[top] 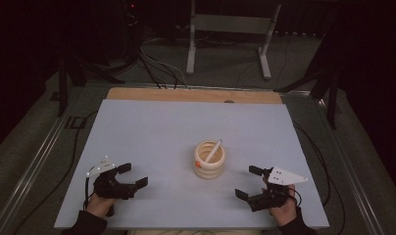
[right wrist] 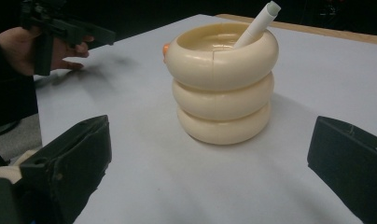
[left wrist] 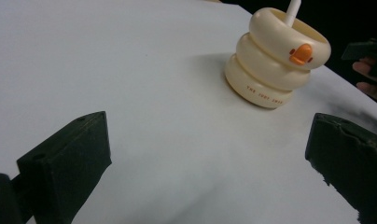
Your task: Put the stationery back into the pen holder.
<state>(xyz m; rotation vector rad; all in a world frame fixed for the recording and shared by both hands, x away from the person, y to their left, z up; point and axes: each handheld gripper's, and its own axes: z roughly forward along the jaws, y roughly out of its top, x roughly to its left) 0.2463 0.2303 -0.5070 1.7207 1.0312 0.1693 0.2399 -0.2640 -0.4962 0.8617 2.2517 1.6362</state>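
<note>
Pale grey table [top: 152, 132] spreads bare around the cream holder [top: 210, 160], with open room on every side of it out to the wooden strip [top: 193, 94] along the far edge. Nearest the person, the left gripper [top: 133, 175] sits left of the holder and the right gripper [top: 247, 182] right of it, both released with jaws wide apart, holding nothing, well clear of it. The holder is three stacked cream rings with an orange beak, standing upright. A white pen [top: 213, 150] leans inside, its long axis tilted up toward the far right.
</note>
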